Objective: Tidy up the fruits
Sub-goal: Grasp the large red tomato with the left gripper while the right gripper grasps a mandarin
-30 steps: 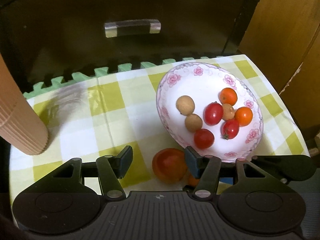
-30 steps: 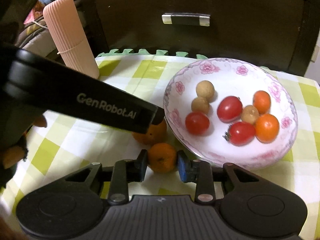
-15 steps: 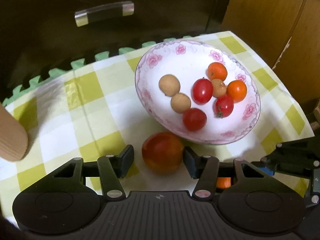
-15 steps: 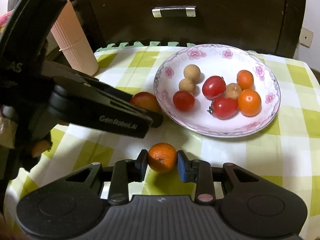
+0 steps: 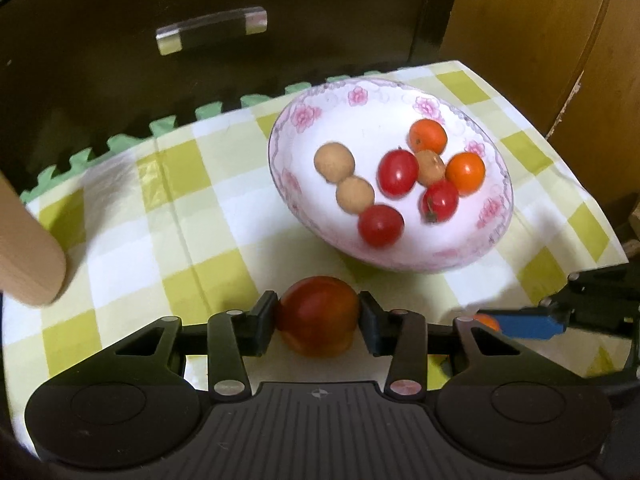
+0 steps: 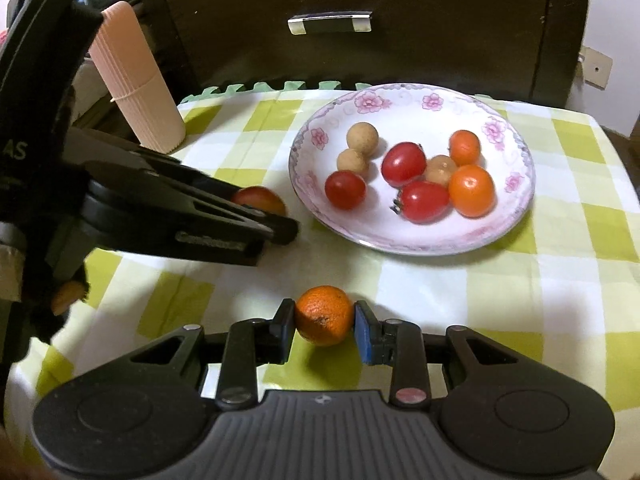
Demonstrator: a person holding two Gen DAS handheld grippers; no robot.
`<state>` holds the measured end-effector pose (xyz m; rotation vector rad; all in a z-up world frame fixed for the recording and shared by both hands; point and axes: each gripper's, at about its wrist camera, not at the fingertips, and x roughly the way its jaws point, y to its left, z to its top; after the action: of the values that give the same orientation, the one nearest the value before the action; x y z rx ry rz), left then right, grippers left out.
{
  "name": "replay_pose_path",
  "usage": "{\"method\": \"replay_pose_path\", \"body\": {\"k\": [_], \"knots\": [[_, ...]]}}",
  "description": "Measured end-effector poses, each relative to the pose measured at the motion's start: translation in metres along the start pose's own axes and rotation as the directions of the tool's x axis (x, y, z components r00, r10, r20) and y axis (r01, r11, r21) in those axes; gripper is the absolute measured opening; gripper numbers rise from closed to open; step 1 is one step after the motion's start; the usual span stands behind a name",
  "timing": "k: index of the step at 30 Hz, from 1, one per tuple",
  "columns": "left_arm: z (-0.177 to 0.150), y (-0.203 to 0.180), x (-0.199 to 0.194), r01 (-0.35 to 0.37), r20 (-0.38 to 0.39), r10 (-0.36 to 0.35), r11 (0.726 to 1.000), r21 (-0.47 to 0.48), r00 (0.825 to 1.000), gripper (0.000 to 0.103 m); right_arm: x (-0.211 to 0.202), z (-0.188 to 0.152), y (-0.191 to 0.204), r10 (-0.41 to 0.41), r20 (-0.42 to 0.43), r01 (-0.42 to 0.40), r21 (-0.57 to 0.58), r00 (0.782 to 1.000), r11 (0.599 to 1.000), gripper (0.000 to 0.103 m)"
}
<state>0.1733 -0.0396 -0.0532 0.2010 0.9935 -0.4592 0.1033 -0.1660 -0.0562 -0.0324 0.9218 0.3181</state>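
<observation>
— Between your left gripper's (image 5: 317, 316) pads sits the large red tomato (image 5: 317, 314), both pads touching its sides, so you're clamped on it, just above the checked cloth (image 5: 132, 216).

— And your right gripper (image 6: 325, 322)?

— Closed on the small orange (image 6: 325, 315), the same way. What matters now is the flowered bowl (image 6: 400, 98): it lies ahead of both grippers and a little to the right. From your left it's just beyond the tomato; from your right it's farther forward, so I'd say your left is nearer.

— Anything in the way?

— Only the three cherry tomatoes, three longans and two oranges heaped toward the bowl's far side; the near-left of the dish looks free.

— Any writing?

— Blurred lettering on your left gripper's arm, possibly "GenRobot"; plus "AS" farther back.
</observation>
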Motion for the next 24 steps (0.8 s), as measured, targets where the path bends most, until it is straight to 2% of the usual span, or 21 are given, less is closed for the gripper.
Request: {"method": "replay_pose_path", "body": {"k": [7, 15, 24], "knots": [[-0.024, -0.024, -0.017, -0.011, -0.047, 0.014, 0.998, 0.057, 0.999, 0.051, -0.022, -0.016, -0.008, -0.044, -0.014, 0.044, 0.004, 0.999, 0.999, 0.031], [-0.059, -0.046, -0.033, -0.011, -0.077, 0.016, 0.998, 0.070, 0.997, 0.051, -0.030, -0.042, -0.007, -0.078, -0.046, 0.077, -0.021, 0.996, 0.997, 0.031], [-0.069, -0.053, -0.031, -0.031, -0.055, 0.037, 0.995, 0.094, 0.998, 0.054, -0.029, -0.048, -0.007, -0.074, -0.017, 0.073, -0.048, 0.997, 0.996, 0.031]]}}
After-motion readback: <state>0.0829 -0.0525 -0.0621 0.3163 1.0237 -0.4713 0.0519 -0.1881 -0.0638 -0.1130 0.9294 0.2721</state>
